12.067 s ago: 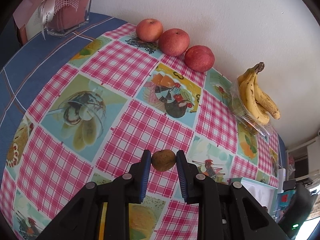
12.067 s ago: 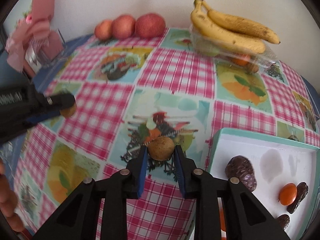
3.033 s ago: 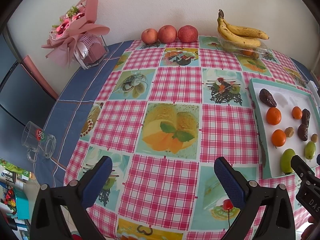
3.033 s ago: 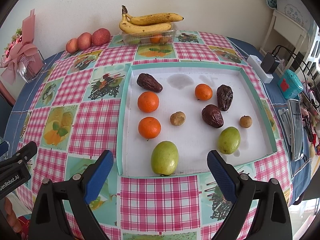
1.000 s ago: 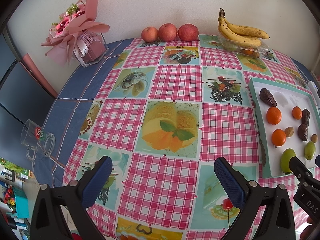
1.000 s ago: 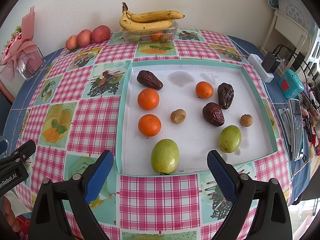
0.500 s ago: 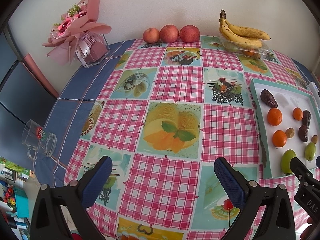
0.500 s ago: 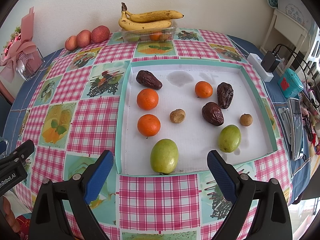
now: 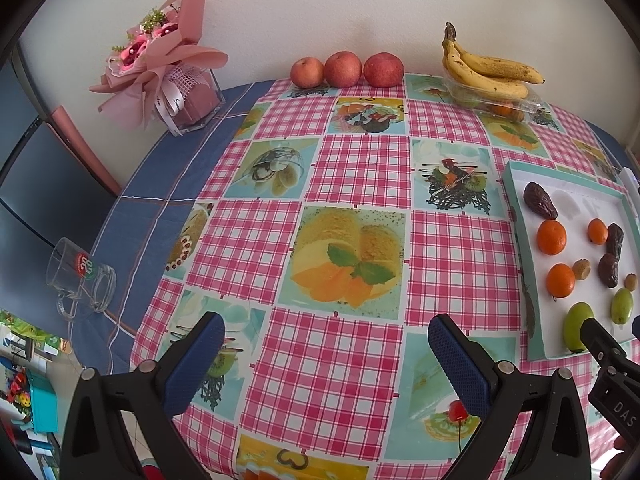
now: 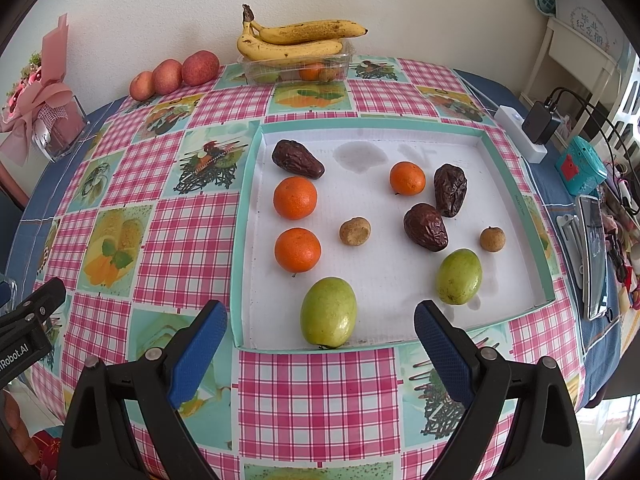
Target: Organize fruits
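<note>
Left gripper: fingers spread wide, nothing between them; held back over the near edge of the tablecloth, well apart from any fruit.
Right gripper: fingers wide apart, empty; hovering at the near rim of the tray, pointed over it, probably for a last look.
Tray contents: three oranges, three dates, two green fruits, two small brown fruits; lying loosely apart, kinds only roughly grouped.
Outside the tray: three apples lined up by the wall; bananas resting on a clear punnet.
Judgement: small fruit gathered in one place; task likely near done or done.
</note>
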`<state>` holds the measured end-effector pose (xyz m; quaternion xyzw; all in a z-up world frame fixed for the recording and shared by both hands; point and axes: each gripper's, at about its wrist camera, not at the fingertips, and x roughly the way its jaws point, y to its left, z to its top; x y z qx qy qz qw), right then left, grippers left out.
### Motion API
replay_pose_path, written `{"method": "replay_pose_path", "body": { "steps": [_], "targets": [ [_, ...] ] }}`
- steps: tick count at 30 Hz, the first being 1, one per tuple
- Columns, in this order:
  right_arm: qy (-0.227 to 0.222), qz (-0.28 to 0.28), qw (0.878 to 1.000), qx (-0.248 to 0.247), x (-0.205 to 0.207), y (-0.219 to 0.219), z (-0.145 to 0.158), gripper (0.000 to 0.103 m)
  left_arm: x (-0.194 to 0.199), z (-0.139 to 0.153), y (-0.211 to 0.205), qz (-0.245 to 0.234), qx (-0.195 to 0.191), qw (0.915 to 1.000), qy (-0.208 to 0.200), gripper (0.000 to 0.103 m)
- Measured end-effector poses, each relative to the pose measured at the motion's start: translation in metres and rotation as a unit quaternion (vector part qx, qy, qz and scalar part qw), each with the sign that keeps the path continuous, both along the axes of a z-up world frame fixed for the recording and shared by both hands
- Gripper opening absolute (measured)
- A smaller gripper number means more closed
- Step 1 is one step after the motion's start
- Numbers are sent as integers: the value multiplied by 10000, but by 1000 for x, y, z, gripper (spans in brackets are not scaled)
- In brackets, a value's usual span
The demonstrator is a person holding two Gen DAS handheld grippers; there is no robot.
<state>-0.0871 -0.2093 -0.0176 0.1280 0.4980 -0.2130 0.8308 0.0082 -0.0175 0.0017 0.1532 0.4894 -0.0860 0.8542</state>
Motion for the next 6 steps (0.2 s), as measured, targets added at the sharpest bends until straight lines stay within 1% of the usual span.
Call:
{"method": "replay_pose_path", "body": {
  "steps": [6],
  "targets": [
    [2,-2,10000,0,0,0,0,95,0,0,0,12,-7,10000,7,103]
  ]
}}
